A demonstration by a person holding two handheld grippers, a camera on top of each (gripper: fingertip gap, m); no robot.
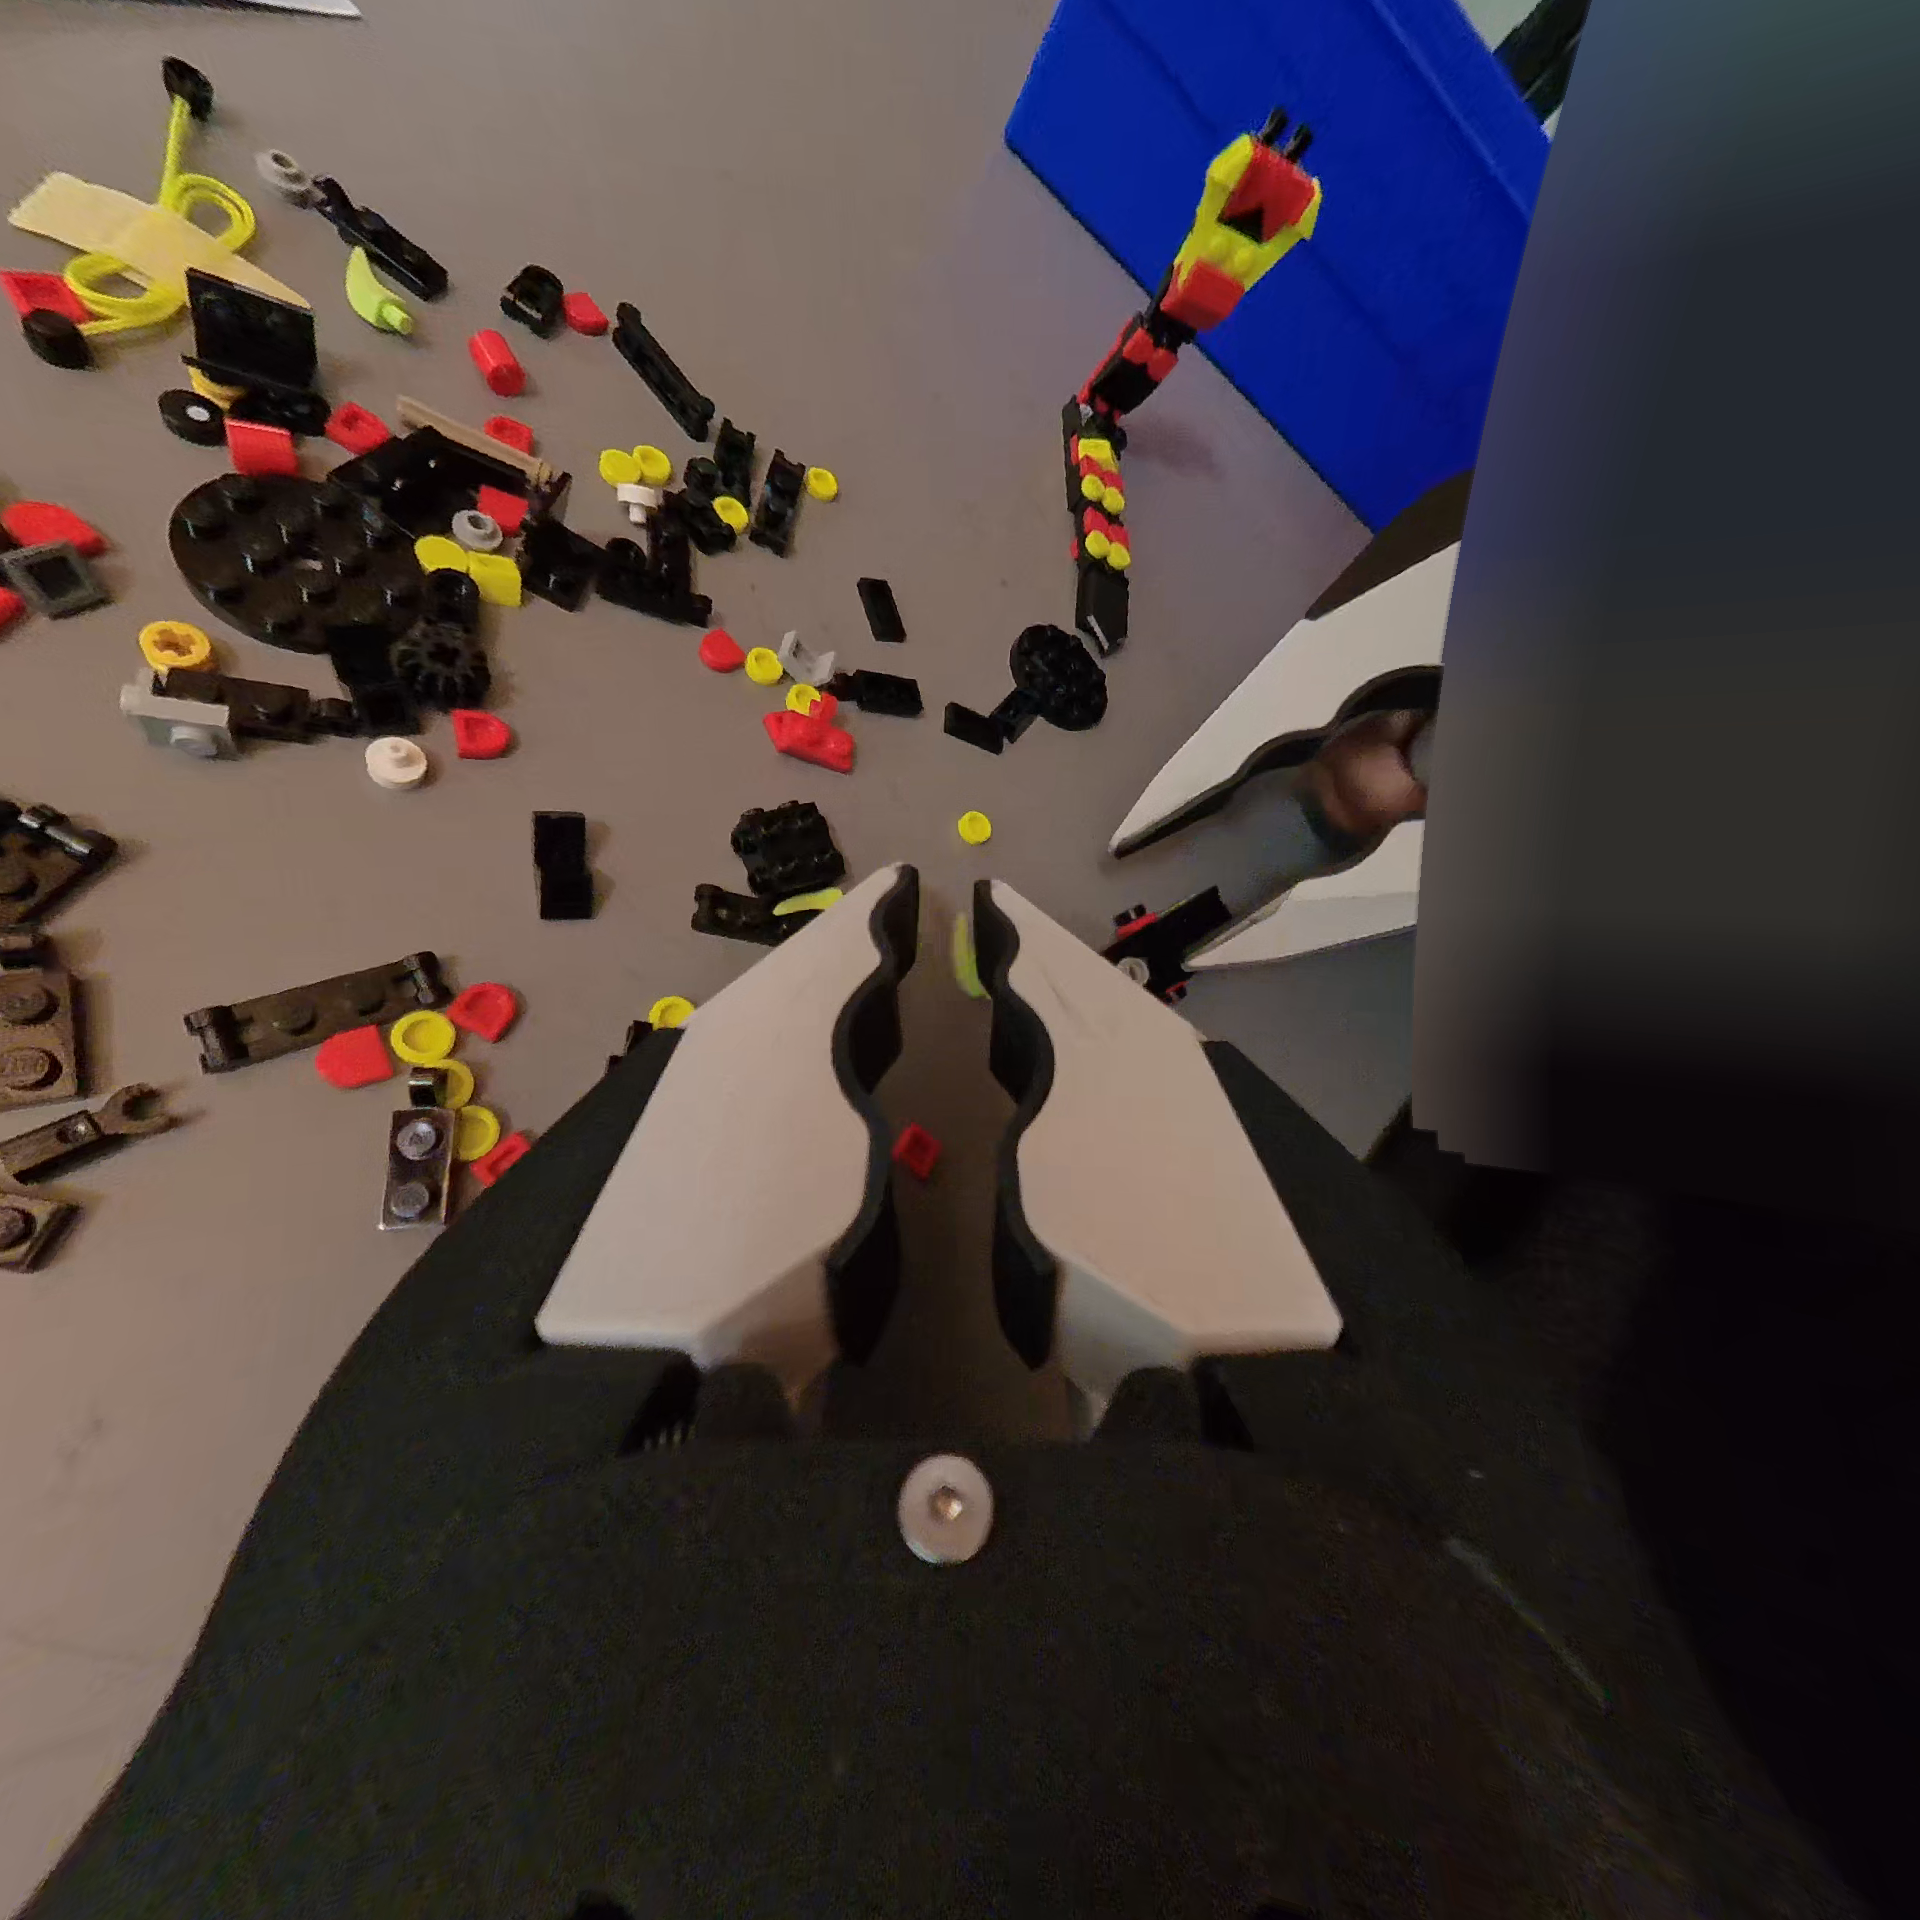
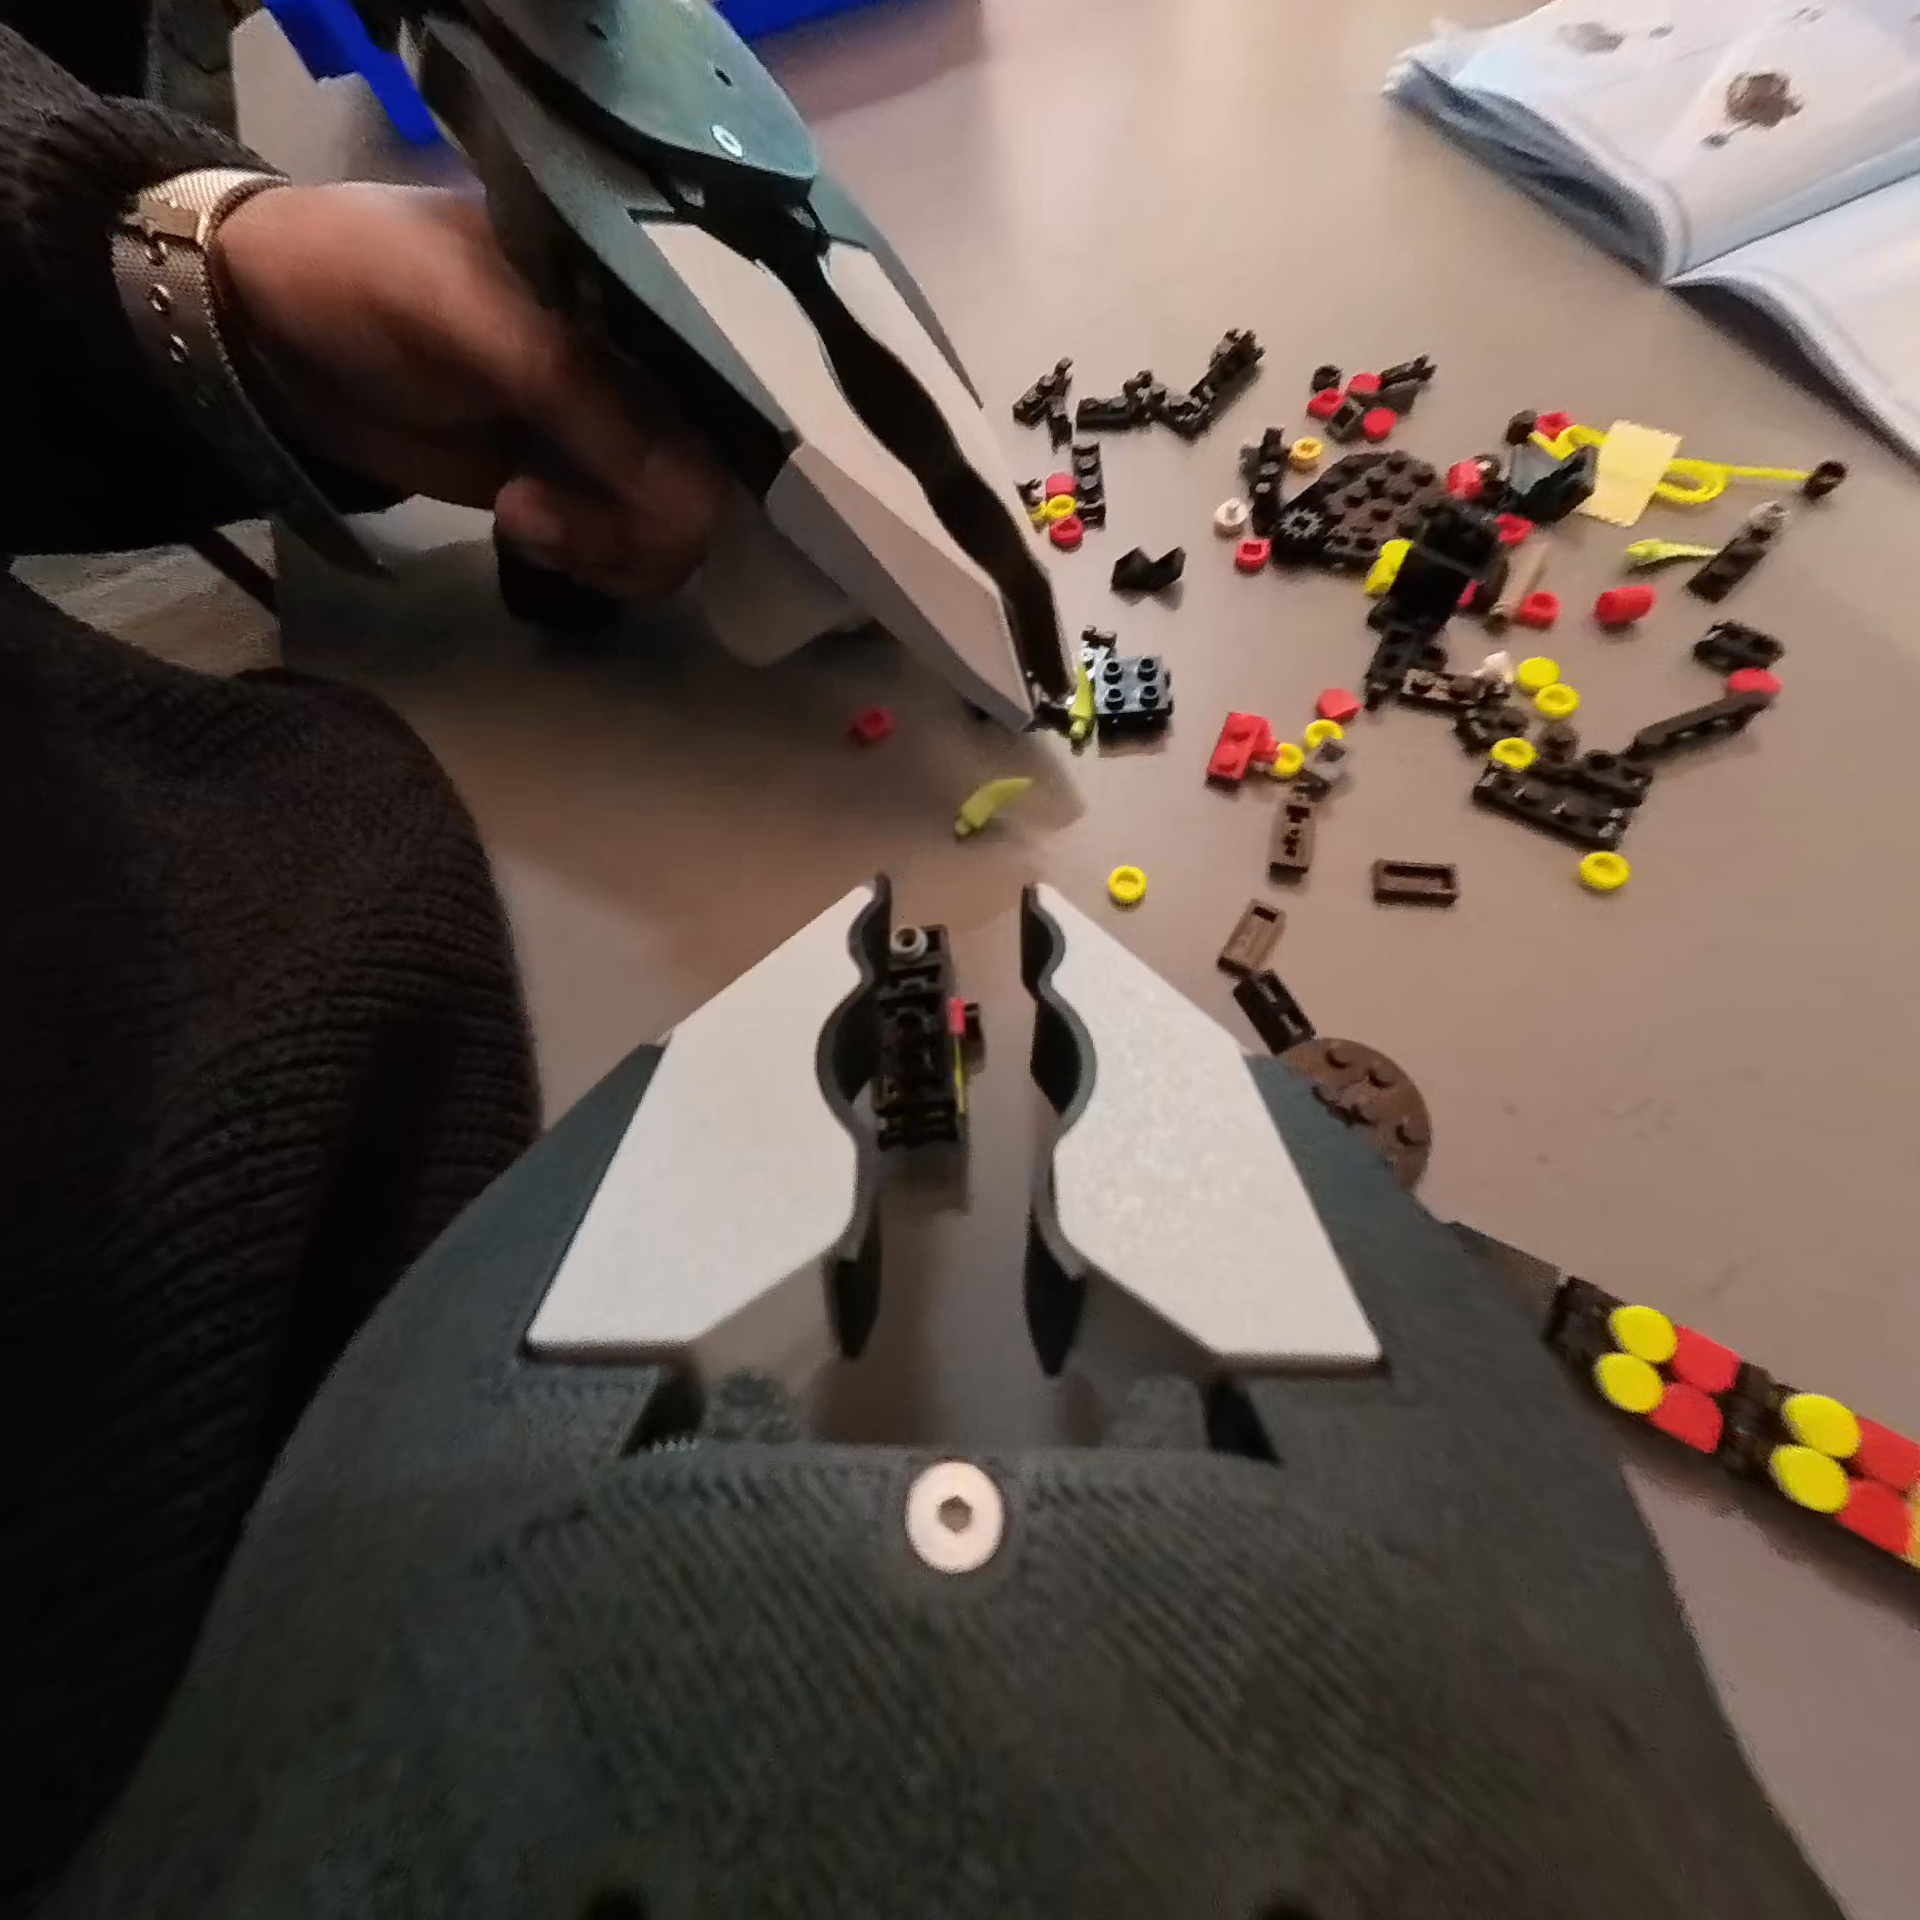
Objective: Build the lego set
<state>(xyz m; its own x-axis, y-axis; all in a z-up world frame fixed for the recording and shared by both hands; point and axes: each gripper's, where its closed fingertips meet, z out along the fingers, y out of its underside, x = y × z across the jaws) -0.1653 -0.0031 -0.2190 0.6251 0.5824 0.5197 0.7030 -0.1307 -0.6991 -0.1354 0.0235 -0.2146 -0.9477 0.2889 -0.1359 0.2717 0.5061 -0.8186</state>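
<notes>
Right wrist view: left gripper [image 2: 1049,707] jaws nearly closed, pinch unclear; right gripper [image 2: 951,904] spread around black assembly [image 2: 920,1049].

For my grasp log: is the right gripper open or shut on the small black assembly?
Open. The right gripper has jaws apart; the small black assembly touches one jaw only, with a gap to the other.

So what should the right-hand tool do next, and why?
Probably close the right gripper on the small black assembly: it sits between open jaws, against one finger, while the left gripper seems to pinch the lime claw.
</notes>
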